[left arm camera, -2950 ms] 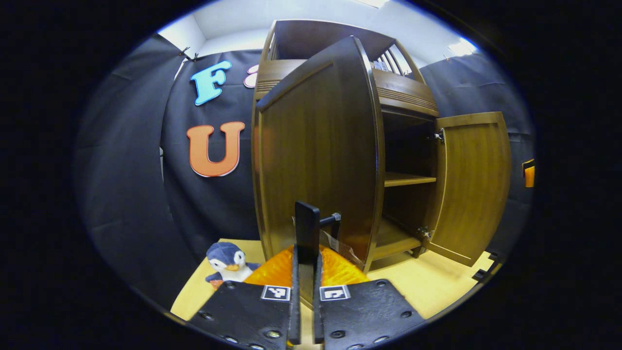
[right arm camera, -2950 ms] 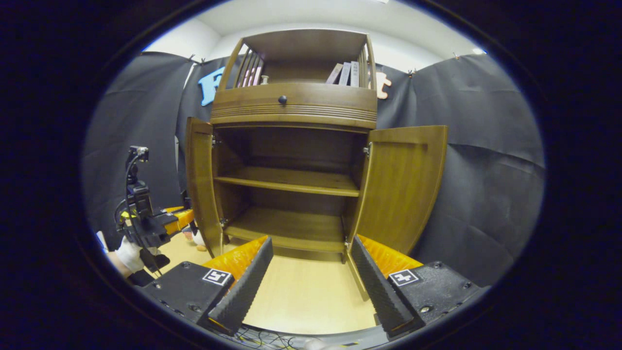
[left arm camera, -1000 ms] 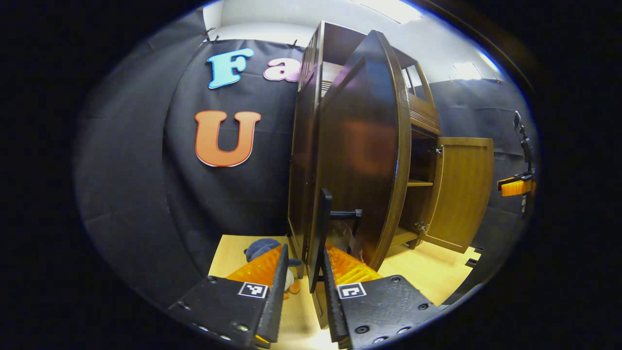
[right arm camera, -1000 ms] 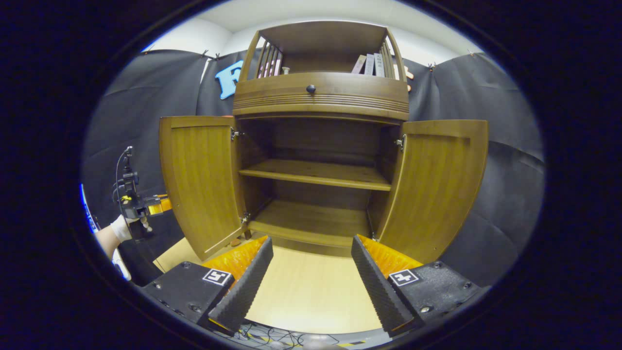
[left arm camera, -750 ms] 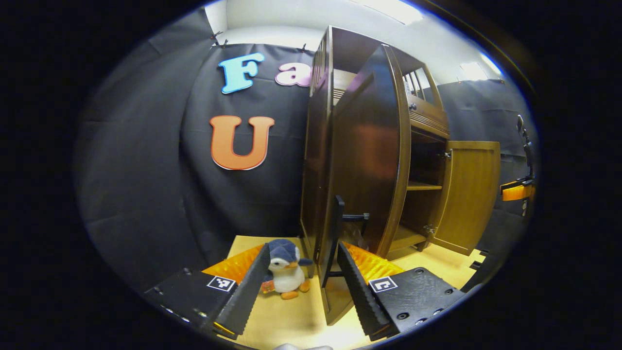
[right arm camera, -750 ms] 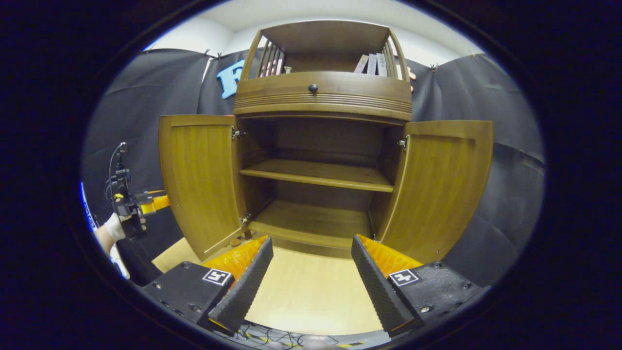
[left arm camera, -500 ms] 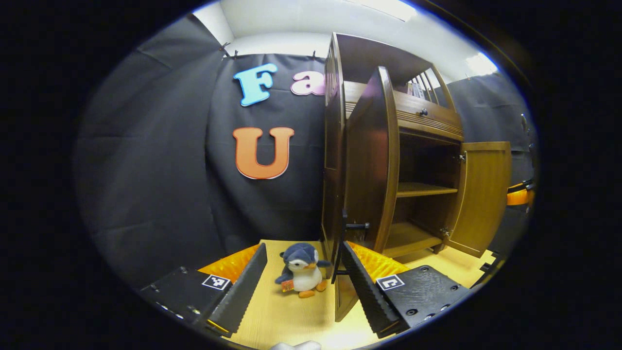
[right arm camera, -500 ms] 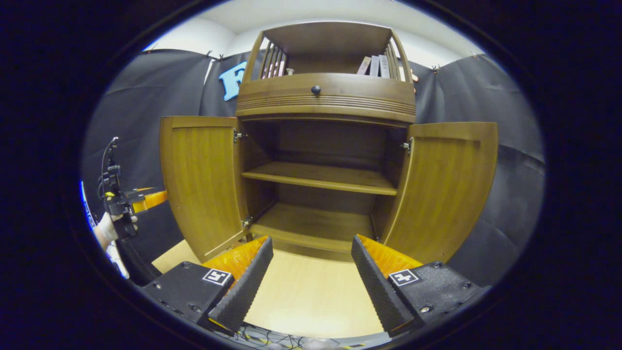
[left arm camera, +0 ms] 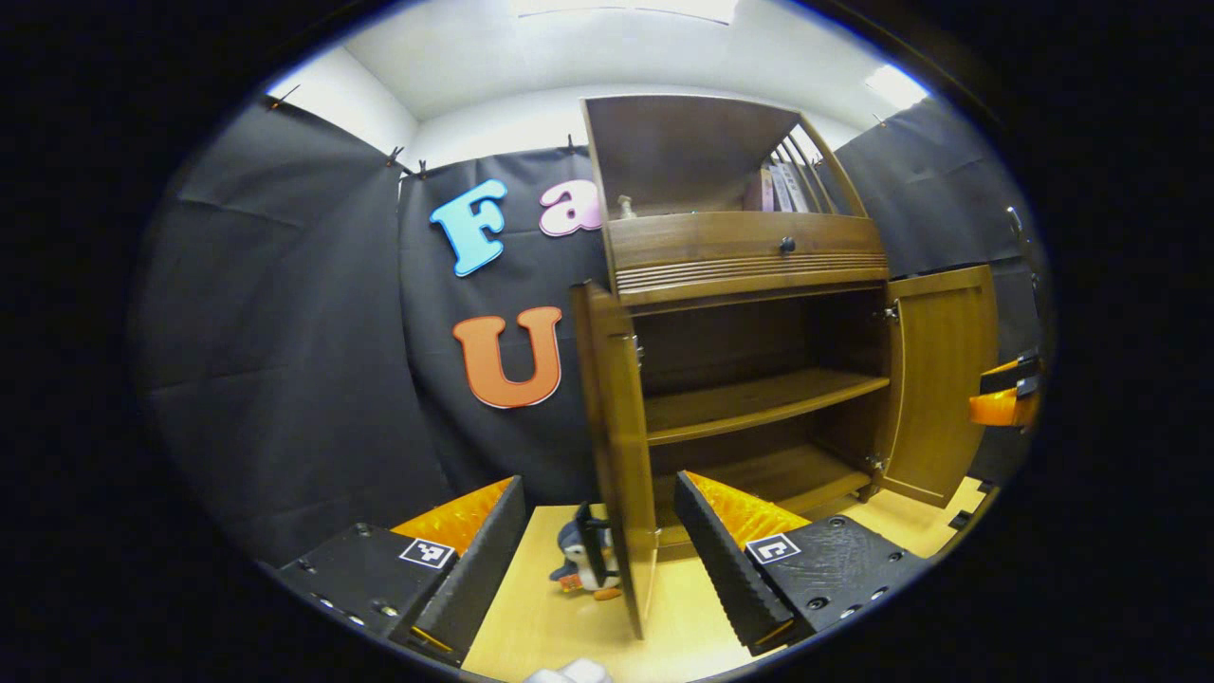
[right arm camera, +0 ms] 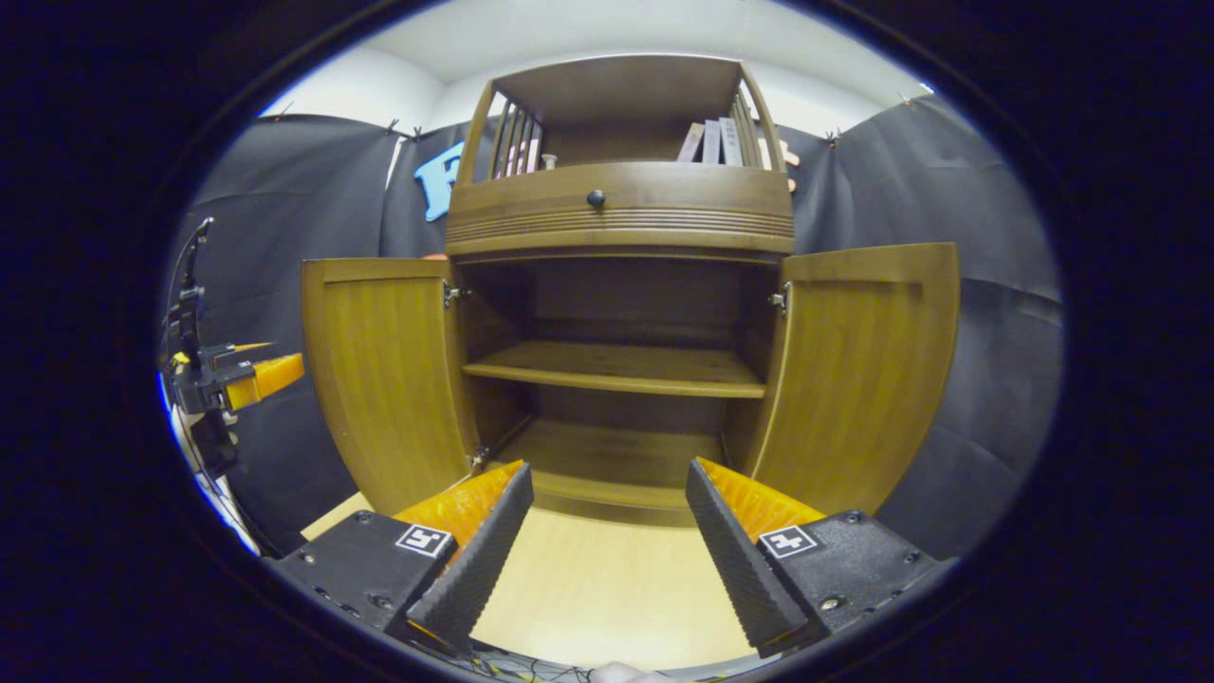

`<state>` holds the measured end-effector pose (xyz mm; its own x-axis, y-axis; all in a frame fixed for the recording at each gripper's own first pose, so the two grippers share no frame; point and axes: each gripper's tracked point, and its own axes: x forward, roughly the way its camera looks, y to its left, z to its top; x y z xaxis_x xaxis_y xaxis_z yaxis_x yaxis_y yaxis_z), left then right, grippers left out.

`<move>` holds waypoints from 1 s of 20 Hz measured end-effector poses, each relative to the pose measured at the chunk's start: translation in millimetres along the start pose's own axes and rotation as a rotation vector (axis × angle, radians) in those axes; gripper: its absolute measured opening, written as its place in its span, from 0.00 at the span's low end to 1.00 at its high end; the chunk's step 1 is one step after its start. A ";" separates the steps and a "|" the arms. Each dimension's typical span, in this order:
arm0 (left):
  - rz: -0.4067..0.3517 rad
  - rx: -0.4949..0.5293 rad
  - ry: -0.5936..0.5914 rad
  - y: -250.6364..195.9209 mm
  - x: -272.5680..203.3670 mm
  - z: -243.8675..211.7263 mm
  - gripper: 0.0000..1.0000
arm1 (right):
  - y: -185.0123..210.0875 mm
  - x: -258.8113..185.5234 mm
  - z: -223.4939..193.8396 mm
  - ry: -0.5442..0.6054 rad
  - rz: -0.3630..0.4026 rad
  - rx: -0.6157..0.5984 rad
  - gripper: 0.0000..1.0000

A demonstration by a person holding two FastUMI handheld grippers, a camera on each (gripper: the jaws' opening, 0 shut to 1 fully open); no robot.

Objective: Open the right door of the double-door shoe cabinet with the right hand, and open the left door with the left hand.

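1. The light came from ceiling panels (left arm camera: 626, 8) above, bright and even.
2. The inside of the shoe cabinet (right arm camera: 616, 304) stayed dim and shadowed.
3. The fisheye lens bent straight edges strongly near the borders.
4. Both views were sharp, without blur; the doors had a soft shine.

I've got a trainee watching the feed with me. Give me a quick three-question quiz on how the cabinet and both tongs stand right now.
1. True or false: the left door and the right door both stand open.
2. What toy sits on the floor beside the left door?
3. The left tongs are: A) shut on the door handle, B) open, C) holding a book.

Key: 1. true. 2. The plush penguin. 3. B; the right tongs are open too.
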<state>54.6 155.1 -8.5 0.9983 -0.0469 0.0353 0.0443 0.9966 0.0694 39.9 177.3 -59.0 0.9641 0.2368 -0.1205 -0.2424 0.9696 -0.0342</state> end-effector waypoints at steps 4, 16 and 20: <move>-0.004 -0.085 -0.026 -41.7 1.4 23.1 1.00 | -24.1 -6.5 4.9 -0.020 -0.041 0.020 1.00; 0.015 -0.124 0.056 -139.2 -6.9 2.1 0.96 | -102.3 -22.2 2.3 -0.031 -0.151 0.067 1.00; 0.016 -0.111 0.071 -145.6 -12.2 1.7 0.96 | -112.9 -27.0 6.9 -0.054 -0.172 0.080 1.00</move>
<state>36.0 10.4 -17.4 0.9989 -0.0297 -0.0358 0.0282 0.9988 -0.0411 41.9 61.9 -45.1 0.9955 0.0678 -0.0664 -0.0660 0.9974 0.0298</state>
